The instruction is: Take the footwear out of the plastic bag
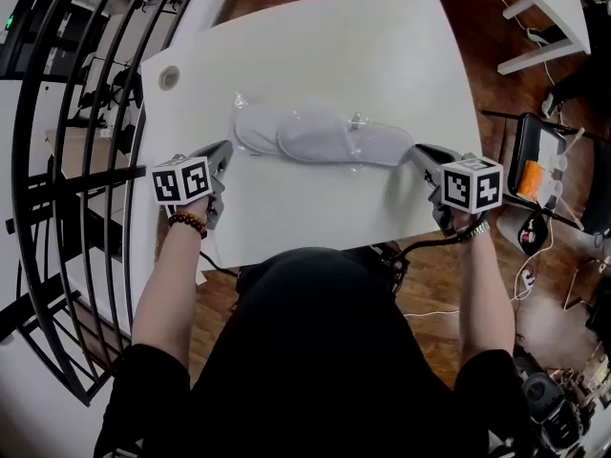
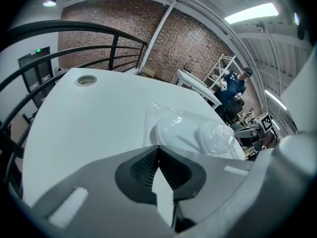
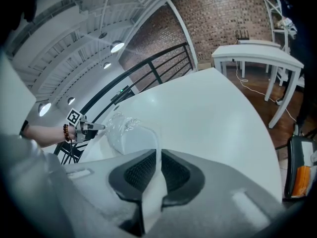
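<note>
The white slippers (image 1: 291,132) lie in the plastic bag (image 1: 357,120) near the middle of the table (image 1: 315,46), long axis running from your left to your right. Your left gripper (image 1: 226,152) is pressed together on the bag's left edge; your right gripper (image 1: 421,153) pinches its right end.

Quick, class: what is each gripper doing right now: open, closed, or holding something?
Left gripper: closed, tips at the edge of the plastic bag; whether it grips the bag cannot be told.
Right gripper: closed on the plastic bag's other end.
</note>
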Available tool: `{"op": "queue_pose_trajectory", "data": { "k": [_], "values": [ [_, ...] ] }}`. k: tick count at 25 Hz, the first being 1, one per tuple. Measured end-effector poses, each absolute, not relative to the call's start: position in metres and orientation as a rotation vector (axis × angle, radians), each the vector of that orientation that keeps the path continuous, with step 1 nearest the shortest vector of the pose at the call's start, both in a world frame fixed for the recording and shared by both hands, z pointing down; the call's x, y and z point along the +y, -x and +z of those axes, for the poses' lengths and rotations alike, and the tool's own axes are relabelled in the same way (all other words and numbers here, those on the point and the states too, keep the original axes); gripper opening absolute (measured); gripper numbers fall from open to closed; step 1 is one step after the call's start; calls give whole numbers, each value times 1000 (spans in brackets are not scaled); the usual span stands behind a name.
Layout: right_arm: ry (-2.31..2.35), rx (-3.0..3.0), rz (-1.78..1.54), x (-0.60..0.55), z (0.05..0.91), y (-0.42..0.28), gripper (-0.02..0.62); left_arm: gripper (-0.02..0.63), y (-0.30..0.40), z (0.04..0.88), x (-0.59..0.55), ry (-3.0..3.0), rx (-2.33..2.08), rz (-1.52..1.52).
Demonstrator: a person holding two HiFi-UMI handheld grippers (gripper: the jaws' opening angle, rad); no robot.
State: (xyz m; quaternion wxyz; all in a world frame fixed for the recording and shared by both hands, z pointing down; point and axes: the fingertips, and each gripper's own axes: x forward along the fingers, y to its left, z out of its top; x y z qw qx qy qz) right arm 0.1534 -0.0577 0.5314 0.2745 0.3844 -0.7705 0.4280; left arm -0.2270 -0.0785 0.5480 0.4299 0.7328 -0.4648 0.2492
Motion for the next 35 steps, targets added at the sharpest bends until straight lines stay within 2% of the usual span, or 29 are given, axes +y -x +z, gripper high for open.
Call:
{"op": "queue_pose_trajectory", "data": {
  "k": [20,35],
  "values": [
    [-1297,-1948,1202,-47,542,-245,21,15,230,551,-71,-1789,-1163,614],
    [-1364,-1843,1085,-35,546,-284,21,15,238,547,-69,-1780,-1192,614]
  ]
}}
